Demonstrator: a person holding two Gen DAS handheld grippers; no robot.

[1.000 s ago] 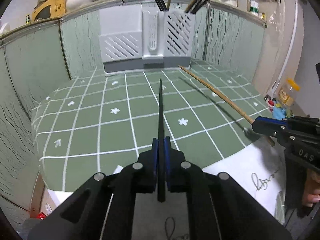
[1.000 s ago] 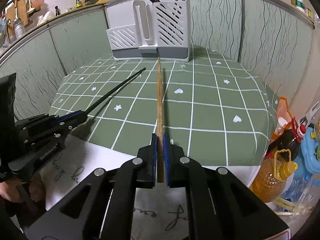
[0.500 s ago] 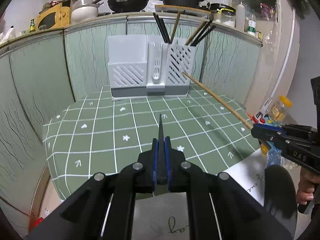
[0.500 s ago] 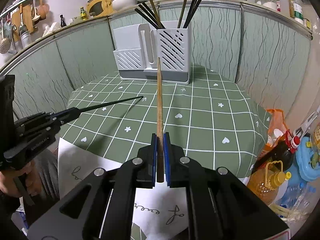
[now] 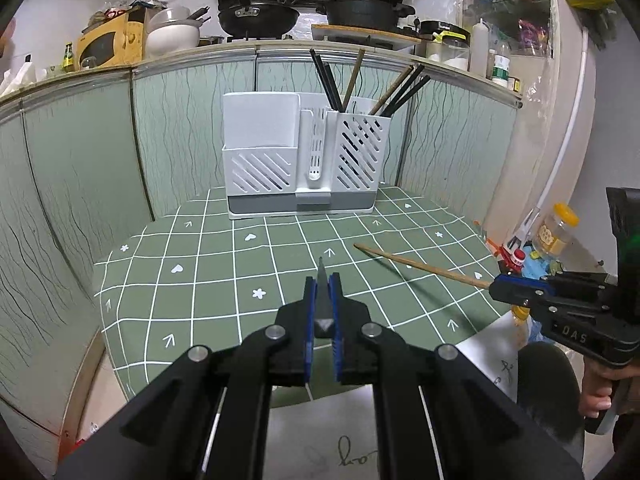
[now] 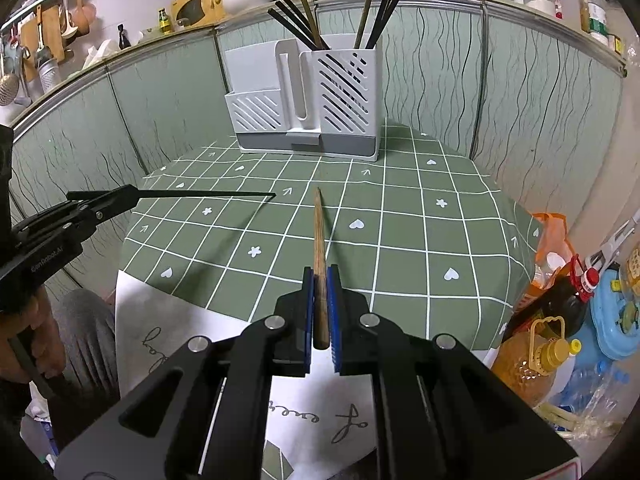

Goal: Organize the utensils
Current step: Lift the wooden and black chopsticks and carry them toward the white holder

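While the left claw [image 5: 322,312] is clamped tight on a black chopstick [image 6: 208,194], the right claw [image 6: 320,308] pinches a wooden chopstick [image 6: 319,236]. Both sticks hang above the near half of the green checked table [image 6: 400,216], pointing toward the white utensil holder [image 5: 304,160] at its far edge.

The left gripper [image 5: 322,312] is closed, its blue pads pressing on a black chopstick [image 5: 321,280] that points forward. The right gripper [image 6: 319,312] is closed too, clamping a wooden chopstick [image 6: 319,236]. Both point forward and downward. A hand [image 5: 598,390] grasps the right gripper's handle from below
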